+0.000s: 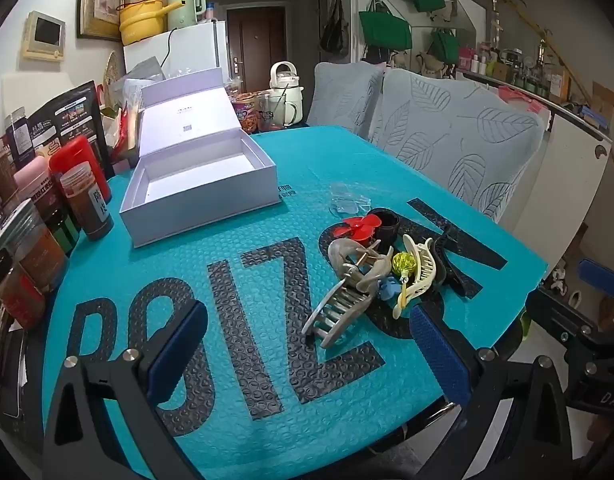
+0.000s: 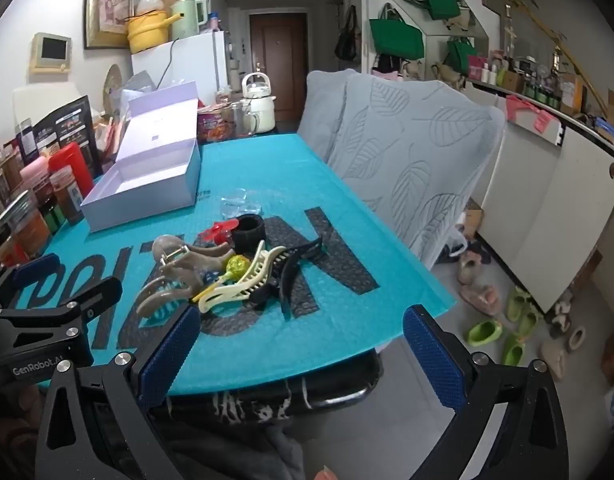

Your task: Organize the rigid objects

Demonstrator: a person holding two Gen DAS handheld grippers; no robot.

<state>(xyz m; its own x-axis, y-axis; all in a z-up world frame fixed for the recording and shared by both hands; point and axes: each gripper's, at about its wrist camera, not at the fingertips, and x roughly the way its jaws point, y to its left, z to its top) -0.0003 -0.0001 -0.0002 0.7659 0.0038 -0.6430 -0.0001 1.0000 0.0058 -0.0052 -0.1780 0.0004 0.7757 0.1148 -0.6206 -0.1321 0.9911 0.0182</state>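
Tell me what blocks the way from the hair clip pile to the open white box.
Nothing visible does. The clip pile lies on the teal mat, and only bare mat runs from it to the open white box. The jars stand beside the box on its far side from the pile, off that path. The box looks empty.

The teal mat (image 1: 267,184) on the counter bears big black letters, "BIZ" legible. "GenRobot.AI" stands on the left claw's (image 2: 35,280) black body, at nine o'clock in the right wrist view.
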